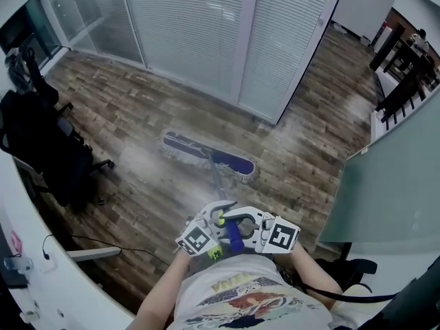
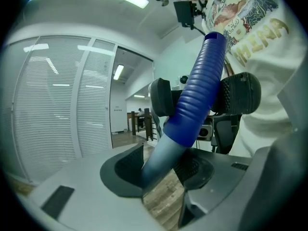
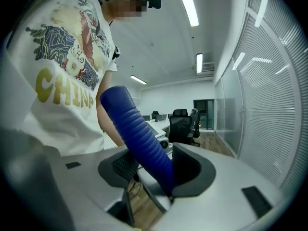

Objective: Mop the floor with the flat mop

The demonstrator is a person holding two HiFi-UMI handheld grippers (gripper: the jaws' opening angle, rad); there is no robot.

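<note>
The flat mop's blue head (image 1: 208,154) with its white fringe lies on the wooden floor (image 1: 137,115) ahead of me. Its grey handle (image 1: 218,184) slants back to my hands and ends in a ribbed blue grip (image 2: 197,95) (image 3: 137,129). My left gripper (image 1: 223,222) (image 2: 161,170) is shut on the handle where the grey shaft meets the blue grip. From the other side, my right gripper (image 1: 242,225) (image 3: 156,172) holds the blue grip, which crosses slantwise between its pads. Both grippers face each other close to my chest.
A black office chair (image 1: 48,150) stands at the left beside a white desk edge (image 1: 41,280), with a cable (image 1: 103,243) on the floor. White blinds (image 1: 206,33) close the far side. A glass partition (image 1: 392,184) and dark furniture (image 1: 405,67) stand at the right.
</note>
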